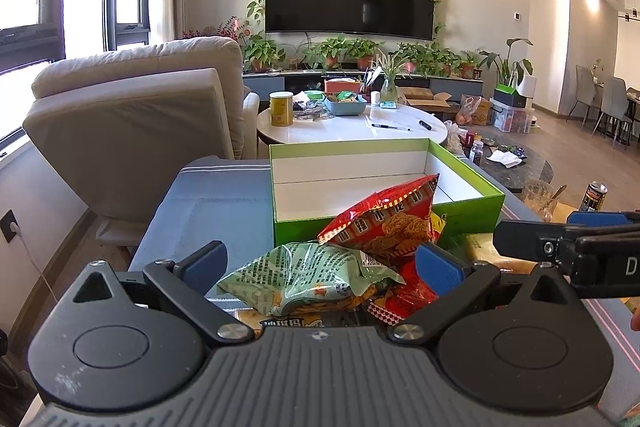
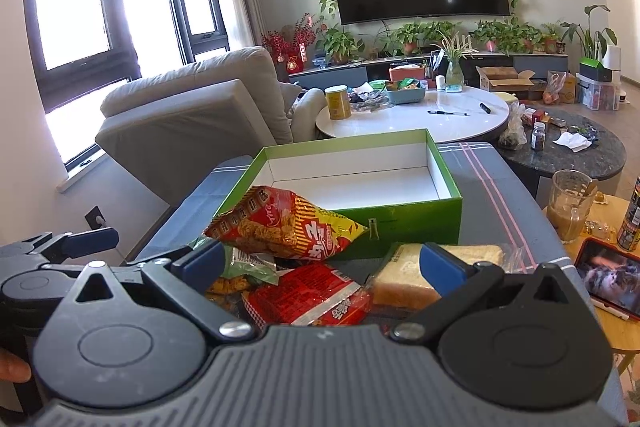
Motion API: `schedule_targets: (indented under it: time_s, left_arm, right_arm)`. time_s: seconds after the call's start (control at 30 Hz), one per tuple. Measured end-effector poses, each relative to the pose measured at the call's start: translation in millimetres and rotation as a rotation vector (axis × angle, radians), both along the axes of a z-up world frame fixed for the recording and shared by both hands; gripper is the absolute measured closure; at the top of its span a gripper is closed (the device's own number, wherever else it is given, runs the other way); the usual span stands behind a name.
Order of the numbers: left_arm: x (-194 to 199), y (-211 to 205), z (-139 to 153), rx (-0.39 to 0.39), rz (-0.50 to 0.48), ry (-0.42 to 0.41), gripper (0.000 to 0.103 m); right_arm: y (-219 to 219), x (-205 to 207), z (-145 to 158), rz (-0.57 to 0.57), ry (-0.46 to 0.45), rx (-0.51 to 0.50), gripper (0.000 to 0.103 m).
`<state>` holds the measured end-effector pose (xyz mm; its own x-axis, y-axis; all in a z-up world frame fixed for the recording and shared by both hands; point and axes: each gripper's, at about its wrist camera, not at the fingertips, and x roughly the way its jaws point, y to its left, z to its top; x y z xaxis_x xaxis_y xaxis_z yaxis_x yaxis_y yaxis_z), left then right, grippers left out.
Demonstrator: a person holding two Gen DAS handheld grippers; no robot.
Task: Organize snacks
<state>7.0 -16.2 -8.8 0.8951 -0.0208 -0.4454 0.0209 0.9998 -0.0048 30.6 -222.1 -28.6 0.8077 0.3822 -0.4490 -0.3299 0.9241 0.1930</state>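
My left gripper (image 1: 322, 265) is open, low over a pile of snacks, with a green snack bag (image 1: 308, 275) lying between its blue pads and not gripped. A red noodle-snack bag (image 1: 384, 223) leans on the front wall of the open green box (image 1: 296, 231), whose white inside is bare. My right gripper (image 2: 322, 265) is open too, above a flat red packet (image 2: 312, 295). Beside it lie wrapped bread (image 2: 404, 271), the red bag (image 2: 284, 227) and the green bag (image 2: 248, 263). The box (image 2: 420, 223) stands just behind.
Everything sits on a blue-grey striped cloth (image 1: 208, 211). A beige armchair (image 1: 132, 115) stands to the left. Behind the box is a round white table (image 2: 420, 123) with a yellow can and a basket. A glass mug (image 2: 568, 207), a can and a phone (image 2: 608, 275) are on the right.
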Motion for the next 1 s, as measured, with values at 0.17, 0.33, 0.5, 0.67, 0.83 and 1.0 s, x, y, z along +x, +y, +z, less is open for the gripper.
schedule_targets:
  time_s: [0.17, 0.33, 0.5, 0.67, 0.83, 1.0]
  left_arm:
    - [0.7, 1.0, 0.1, 0.000, 0.003, 0.002, 0.002]
    - [0.4, 1.1, -0.2, 0.000, 0.005, 0.002, 0.002]
    - [0.5, 1.6, -0.8, 0.000, 0.007, 0.004, 0.002]
    - [0.6, 1.6, -0.8, -0.001, 0.006, 0.004, 0.002]
    - [1.4, 3.2, -1.8, -0.001, 0.013, 0.004, 0.002]
    - [2.1, 2.5, -1.2, 0.007, 0.013, -0.005, 0.002]
  right_arm:
    - [-0.2, 0.0, 0.0, 0.002, 0.007, 0.001, 0.010]
    - [1.2, -0.5, 0.3, 0.008, 0.008, 0.000, 0.010]
    - [1.5, 0.0, -0.6, 0.010, 0.015, -0.002, 0.010]
    - [1.5, -0.1, -0.7, 0.010, 0.014, -0.003, 0.010]
    - [2.2, 0.4, -2.2, 0.011, 0.017, -0.004, 0.010]
    - [2.8, 1.8, -3.6, 0.011, 0.023, -0.002, 0.010]
